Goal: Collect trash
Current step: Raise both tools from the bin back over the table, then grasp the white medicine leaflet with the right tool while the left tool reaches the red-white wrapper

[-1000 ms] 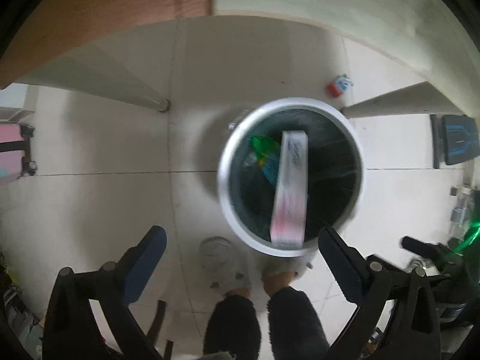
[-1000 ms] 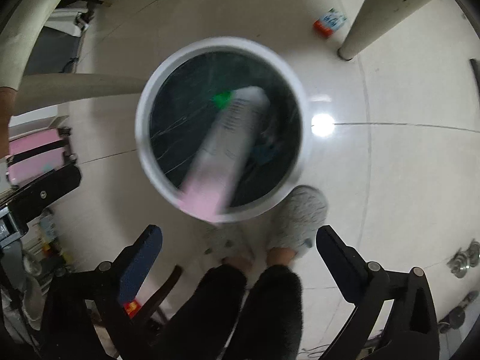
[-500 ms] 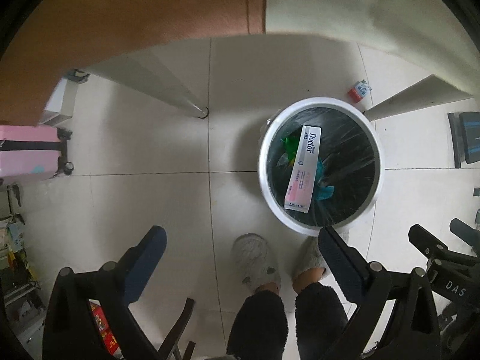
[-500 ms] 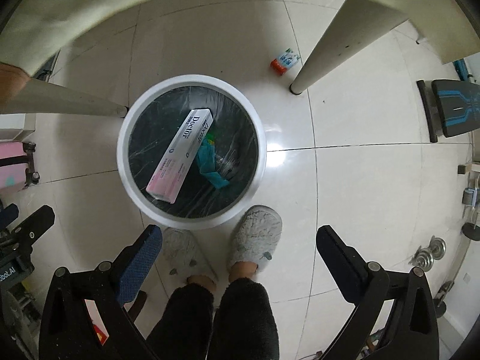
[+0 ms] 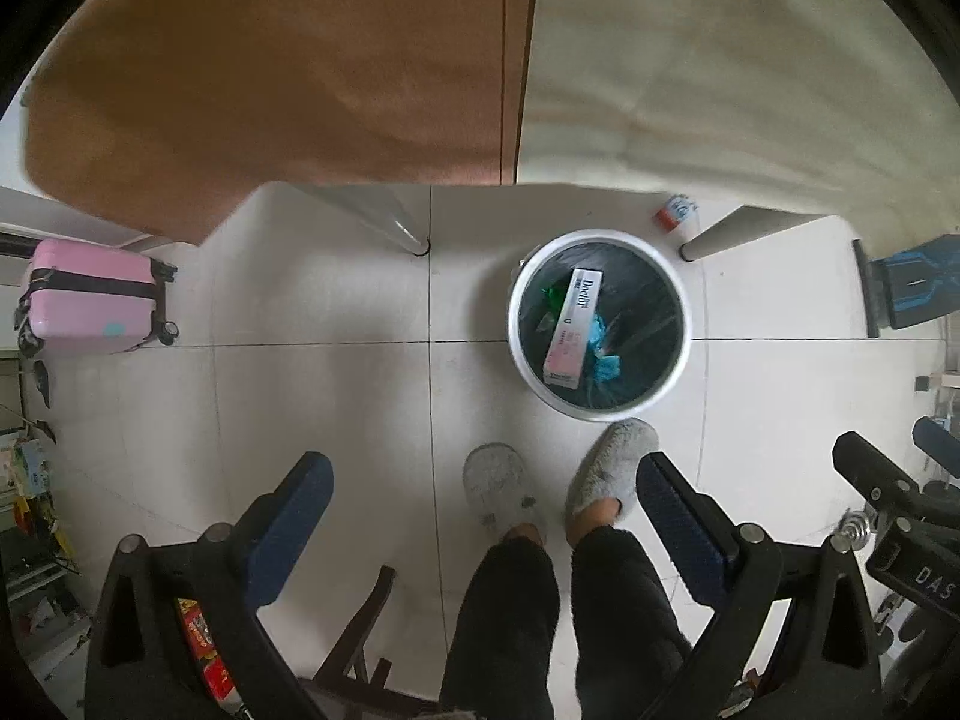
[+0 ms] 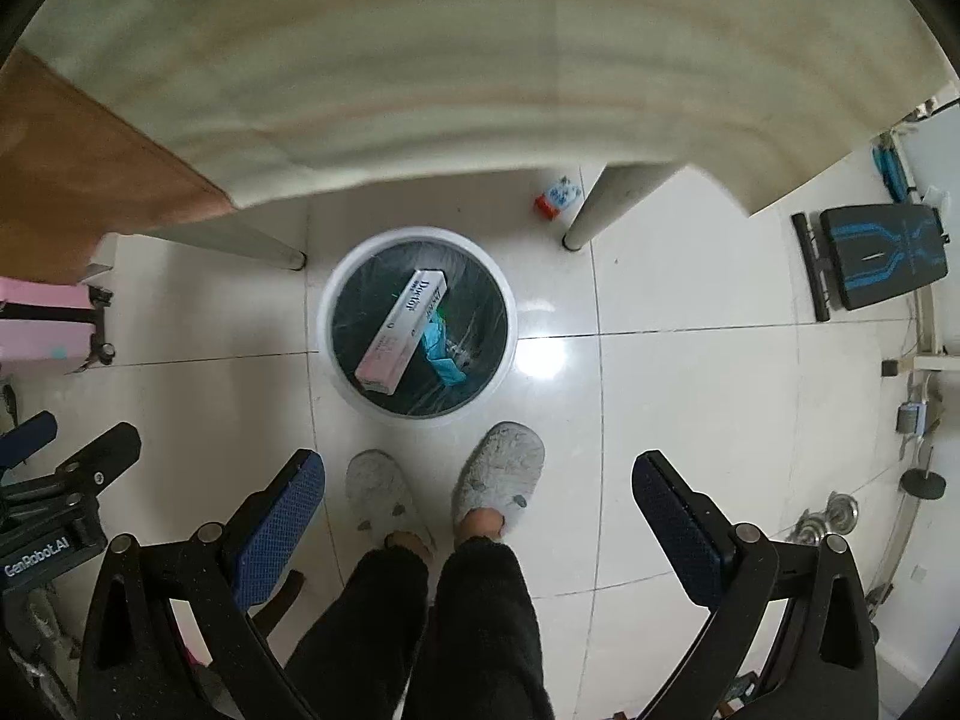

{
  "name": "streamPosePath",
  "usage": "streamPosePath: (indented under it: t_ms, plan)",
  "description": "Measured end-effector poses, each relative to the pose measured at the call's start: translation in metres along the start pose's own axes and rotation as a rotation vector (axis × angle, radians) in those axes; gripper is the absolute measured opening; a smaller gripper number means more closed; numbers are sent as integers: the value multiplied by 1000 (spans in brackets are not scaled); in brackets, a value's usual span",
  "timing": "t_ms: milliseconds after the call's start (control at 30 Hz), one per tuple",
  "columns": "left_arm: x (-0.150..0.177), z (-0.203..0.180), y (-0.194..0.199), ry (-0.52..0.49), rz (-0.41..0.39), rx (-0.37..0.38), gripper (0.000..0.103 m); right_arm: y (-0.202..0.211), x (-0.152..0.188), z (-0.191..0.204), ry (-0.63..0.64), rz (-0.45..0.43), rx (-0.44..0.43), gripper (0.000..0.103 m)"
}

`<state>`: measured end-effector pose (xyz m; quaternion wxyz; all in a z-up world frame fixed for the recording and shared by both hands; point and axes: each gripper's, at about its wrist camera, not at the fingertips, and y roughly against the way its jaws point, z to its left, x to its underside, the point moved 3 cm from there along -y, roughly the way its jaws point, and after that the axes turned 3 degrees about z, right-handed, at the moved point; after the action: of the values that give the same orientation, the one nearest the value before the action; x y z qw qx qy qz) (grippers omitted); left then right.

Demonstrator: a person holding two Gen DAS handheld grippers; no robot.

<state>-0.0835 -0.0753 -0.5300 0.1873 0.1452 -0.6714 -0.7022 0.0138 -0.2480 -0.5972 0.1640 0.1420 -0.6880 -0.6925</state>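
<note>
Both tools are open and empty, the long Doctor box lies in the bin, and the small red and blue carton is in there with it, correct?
Not quite. The small red and blue carton lies on the floor beside a table leg, outside the bin, as the right wrist view shows. The rest holds.

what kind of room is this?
Probably a lived-in home room, not a lab: pink suitcase on the tiled floor, workout bench, weights, and a lined trash bin beside a table leg.

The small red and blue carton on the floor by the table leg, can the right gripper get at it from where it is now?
Probably yes. The right gripper is open and empty, and the carton lies on bare floor beside the table leg, past the bin, though under the tabletop's edge.
</note>
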Motion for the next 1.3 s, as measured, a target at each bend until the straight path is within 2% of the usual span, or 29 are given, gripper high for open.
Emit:
streamPosePath:
  t_ms: [167, 333, 467, 600, 733, 833, 933, 967, 1067, 1167, 1233, 1300]
  plan:
    - [19, 0, 53, -9, -12, 34, 103, 77, 14, -1, -1, -19, -16, 103]
    - [22, 1, 110, -26, -40, 61, 103, 148, 24, 0, -25, -40, -57, 103]
    - [0, 6, 166, -44, -131, 44, 103, 205, 15, -1, -59, -90, -121, 103]
    - [-44, 15, 222, -2, -255, 51, 103, 267, -21, -9, -105, -167, -195, 103]
    - [-107, 26, 274, 47, -396, 25, 103, 328, -82, -16, -117, -261, -246, 103]
    - [-162, 27, 293, 49, -427, 6, 103, 360, -131, -19, -95, -306, -240, 103]
    - [-219, 16, 302, 59, -445, -47, 103, 377, -194, -27, -63, -320, -224, 103]
    - [-239, 11, 301, 65, -446, -66, 103, 378, -225, -30, -46, -314, -210, 103]
    - [-292, -1, 297, 98, -408, -81, 103, 360, -305, -35, -3, -285, -184, 103]
    - [-358, -11, 272, 154, -313, -86, 103, 316, -404, -45, 30, -210, -141, 103]
    - [-393, -15, 258, 190, -257, -64, 103, 288, -458, -48, 51, -153, -145, 98]
    - [-429, -18, 237, 216, -212, -49, 103, 265, -500, -49, 87, -128, -126, 86]
